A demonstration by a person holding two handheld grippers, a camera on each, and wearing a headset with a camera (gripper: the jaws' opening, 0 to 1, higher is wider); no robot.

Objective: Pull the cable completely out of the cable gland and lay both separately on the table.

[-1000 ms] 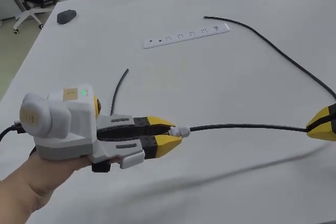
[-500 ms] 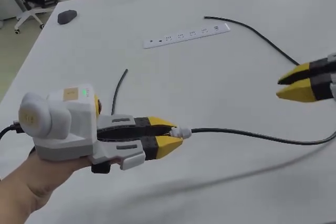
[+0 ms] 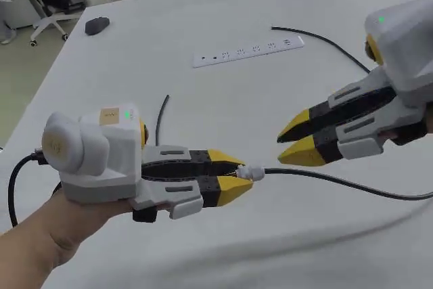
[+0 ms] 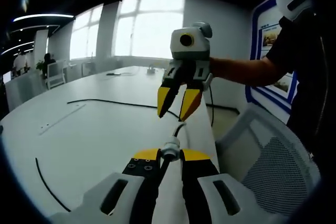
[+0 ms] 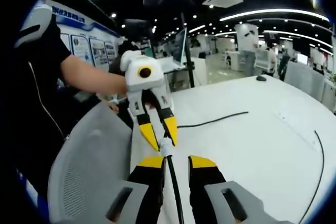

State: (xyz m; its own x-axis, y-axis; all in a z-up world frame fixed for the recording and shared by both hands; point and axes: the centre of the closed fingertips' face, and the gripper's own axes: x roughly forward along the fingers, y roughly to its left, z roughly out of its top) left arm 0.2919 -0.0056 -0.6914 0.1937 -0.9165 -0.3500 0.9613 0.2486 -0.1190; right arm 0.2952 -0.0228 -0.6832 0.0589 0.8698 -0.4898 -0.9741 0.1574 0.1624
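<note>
My left hand (image 3: 47,235) holds the left claw (image 3: 245,174) low over the near edge of the bench (image 3: 203,255). Its jaws are clamped on the gland (image 3: 252,172), a small white fitting that juts just past the yellow tips. The cable (image 3: 338,182) is seated in the gland and trails away toward the bench's right edge, with its shadow lying apart from it on the top.

The left gripper view looks along the jaws and shows how the gland sits squarely between both tips, with the cable rising out of its far end. The head view, from the side, shows how little of the gland sticks out.

My right claw (image 3: 281,151) faces the left one, tip to tip, just beyond the gland and just above the cable. Its jaws stand a little apart and grip nothing. In the right gripper view the cable runs up between those parted jaws to the gland. From there I cannot tell whether it brushes one, but the head view shows a gap.

Farther in, a short wire (image 3: 160,116) lies on the bench. Beyond it are a power strip (image 3: 248,51) and a second cable (image 3: 321,37). A mouse (image 3: 97,26) sits toward the far left corner.
</note>
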